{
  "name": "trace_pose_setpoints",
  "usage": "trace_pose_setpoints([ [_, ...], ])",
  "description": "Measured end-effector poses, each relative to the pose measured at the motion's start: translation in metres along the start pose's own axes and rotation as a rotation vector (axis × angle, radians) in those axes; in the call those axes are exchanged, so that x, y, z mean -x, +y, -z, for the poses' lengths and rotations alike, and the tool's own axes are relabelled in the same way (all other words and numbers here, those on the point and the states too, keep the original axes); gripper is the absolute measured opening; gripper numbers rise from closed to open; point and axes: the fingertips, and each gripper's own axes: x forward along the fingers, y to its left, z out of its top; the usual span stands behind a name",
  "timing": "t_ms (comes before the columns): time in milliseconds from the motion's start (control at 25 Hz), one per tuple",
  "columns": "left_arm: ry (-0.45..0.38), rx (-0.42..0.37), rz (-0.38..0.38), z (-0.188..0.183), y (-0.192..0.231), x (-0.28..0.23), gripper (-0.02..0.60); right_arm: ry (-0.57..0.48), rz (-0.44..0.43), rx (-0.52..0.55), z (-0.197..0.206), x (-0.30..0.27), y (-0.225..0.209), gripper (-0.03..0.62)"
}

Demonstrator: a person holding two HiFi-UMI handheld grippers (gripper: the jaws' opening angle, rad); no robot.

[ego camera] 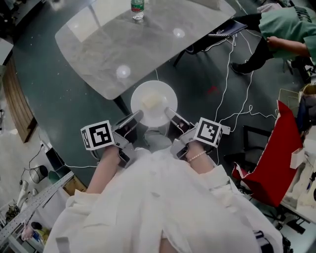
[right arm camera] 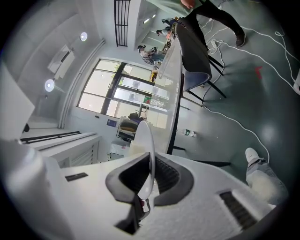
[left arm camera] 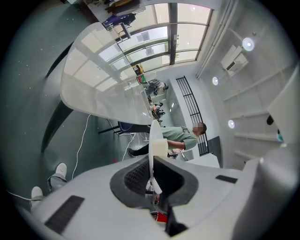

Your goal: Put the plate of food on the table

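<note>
A white plate (ego camera: 154, 103) carrying a pale piece of food (ego camera: 152, 101) hangs in the air just off the near corner of the grey marble table (ego camera: 113, 44). My left gripper (ego camera: 136, 117) is shut on the plate's left rim and my right gripper (ego camera: 171, 114) is shut on its right rim. In the left gripper view the plate (left arm camera: 152, 140) shows edge-on between the jaws of the left gripper (left arm camera: 151, 176), with the food (left arm camera: 161, 148) on it. In the right gripper view the plate (right arm camera: 145, 140) also stands edge-on in the right gripper (right arm camera: 151, 176).
A plastic bottle (ego camera: 138, 10) stands at the table's far side. A dark chair (ego camera: 217, 37) sits at its right corner, with a seated person in green (ego camera: 281, 29) beyond. White cables (ego camera: 232, 99) trail over the dark floor. A red cloth (ego camera: 279, 153) hangs at the right.
</note>
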Motion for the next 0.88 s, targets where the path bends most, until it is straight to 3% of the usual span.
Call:
trace_pose_setpoints([
  [80,-0.02,0.014,0.001,-0.014,-0.004,-0.012,0.025,0.008,-0.011,0.01,-0.019,-0.008,0.004,0.012],
  [320,-0.068,-0.074,0.022,-0.053,-0.018,-0.044,0.025,0.036,-0.056,0.051,-0.067,-0.028,0.014,0.012],
  [520,-0.081,-0.021,0.019,-0.067,-0.024,-0.072,0.025,0.039,-0.073,0.069,-0.104,-0.035,0.013,0.012],
  [760,-0.079,-0.062,0.03,-0.073,-0.025,-0.087,0.025,0.054,-0.086,0.06,-0.118,-0.036,0.009,0.012],
  [880,-0.075,-0.013,0.027,-0.07,-0.024,-0.092,0.025,0.049,-0.09,0.048,-0.124,-0.034,0.006,0.014],
])
